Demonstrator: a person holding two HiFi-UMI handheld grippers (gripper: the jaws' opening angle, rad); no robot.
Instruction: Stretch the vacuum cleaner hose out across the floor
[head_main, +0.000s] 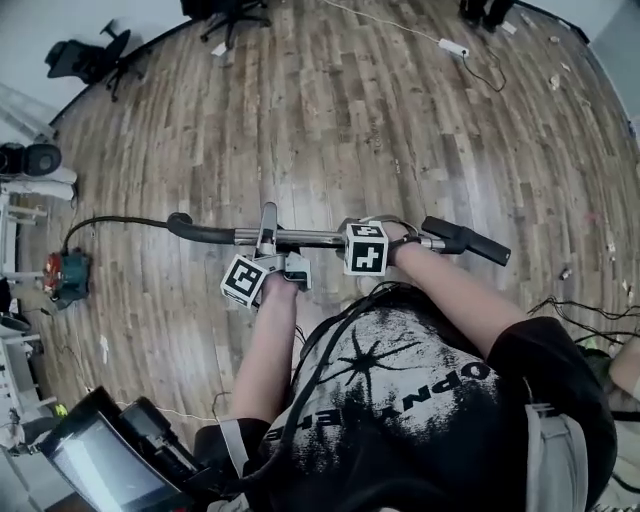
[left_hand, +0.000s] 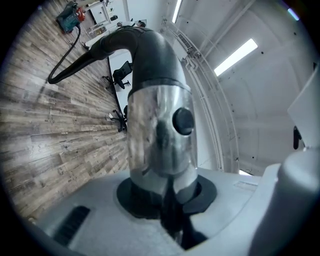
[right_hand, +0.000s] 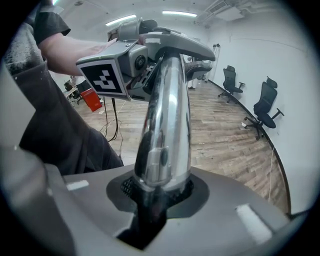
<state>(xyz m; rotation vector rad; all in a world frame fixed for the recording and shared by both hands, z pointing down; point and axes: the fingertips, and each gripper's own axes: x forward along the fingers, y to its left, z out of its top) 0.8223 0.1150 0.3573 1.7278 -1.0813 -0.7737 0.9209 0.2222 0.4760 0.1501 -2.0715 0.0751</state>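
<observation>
Above the wood-plank floor (head_main: 330, 120), left gripper (left_hand: 167, 200) and right gripper (right_hand: 160, 192) each pinch the shiny metal tube (head_main: 320, 238).

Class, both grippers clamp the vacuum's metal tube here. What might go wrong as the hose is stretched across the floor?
1. The hose looks nearly straight toward the vacuum cleaner; pulling further may drag or tip it.
2. The polished metal tube might slip or twist in the left gripper and right gripper.
3. Loose cables on the floor could snag feet.
</observation>
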